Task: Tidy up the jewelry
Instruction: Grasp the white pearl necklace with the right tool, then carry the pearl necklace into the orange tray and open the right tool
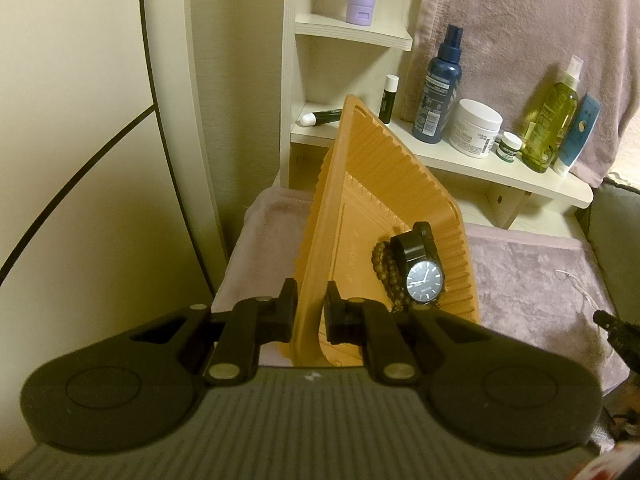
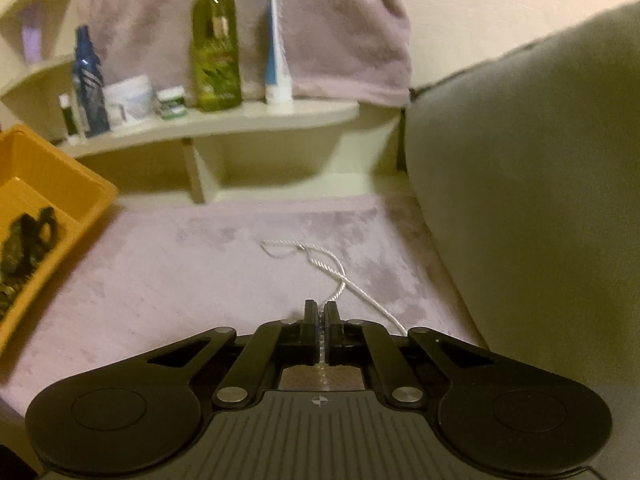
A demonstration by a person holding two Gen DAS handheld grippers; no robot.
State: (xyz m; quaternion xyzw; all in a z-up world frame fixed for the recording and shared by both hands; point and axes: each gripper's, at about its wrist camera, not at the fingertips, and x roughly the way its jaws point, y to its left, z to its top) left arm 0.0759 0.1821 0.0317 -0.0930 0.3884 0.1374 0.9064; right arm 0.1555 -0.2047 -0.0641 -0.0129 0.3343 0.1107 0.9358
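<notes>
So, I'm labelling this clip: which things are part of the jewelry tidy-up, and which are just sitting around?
Job:
tray, held by left tool
watch
bead bracelet
chain, in right tool

Lying about:
blue bottle
white jar
green bottle
tube

We see a cream shelf unit (image 1: 460, 160) lined with toiletry bottles (image 1: 436, 88), a mauve towel (image 1: 520, 40) draped behind, under dim yellowish indoor light.

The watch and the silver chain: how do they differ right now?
The watch is black and chunky; the silver chain is thin and pale. The watch lies in the tilted orange tray beside a bead bracelet; the chain trails over the pink cloth, pinched in the right gripper. Both are jewelry.
</notes>
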